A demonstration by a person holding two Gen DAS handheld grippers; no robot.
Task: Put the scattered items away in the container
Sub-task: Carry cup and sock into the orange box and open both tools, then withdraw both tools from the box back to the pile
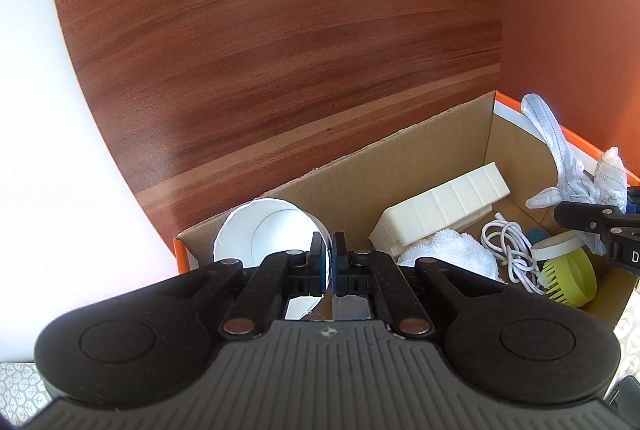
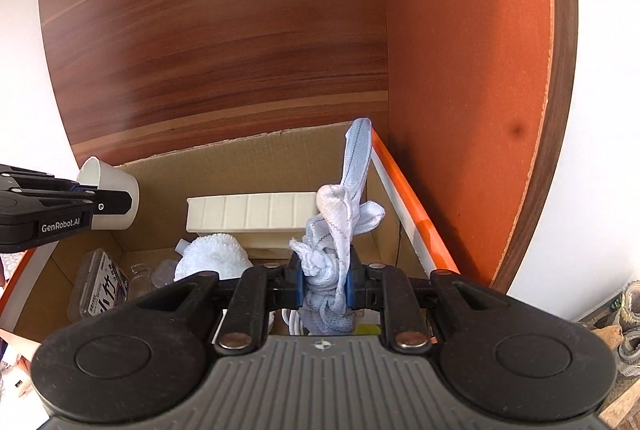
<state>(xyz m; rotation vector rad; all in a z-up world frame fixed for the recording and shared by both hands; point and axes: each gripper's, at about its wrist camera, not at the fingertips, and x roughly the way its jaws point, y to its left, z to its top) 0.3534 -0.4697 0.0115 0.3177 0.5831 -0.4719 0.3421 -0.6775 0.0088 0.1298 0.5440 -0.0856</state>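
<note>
An open cardboard box [image 1: 400, 158] with orange outer sides stands against a wooden panel. My left gripper [image 1: 329, 264] is shut on the rim of a white paper cup [image 1: 268, 230], held over the box's left end; the cup [image 2: 116, 190] shows from the side in the right wrist view. My right gripper [image 2: 324, 282] is shut on a bunched white glove [image 2: 340, 222] with blue stitching, above the box's right side [image 2: 404, 190]. The glove [image 1: 560, 166] also hangs at the right in the left wrist view.
Inside the box lie a cream ribbed plastic tray [image 1: 444, 206], a white towel [image 1: 452, 254], a coiled white cable [image 1: 508, 246], a green brush [image 1: 568, 278] and a clear packet with print [image 2: 100, 282]. Wooden panels [image 2: 460, 70] close the back and right.
</note>
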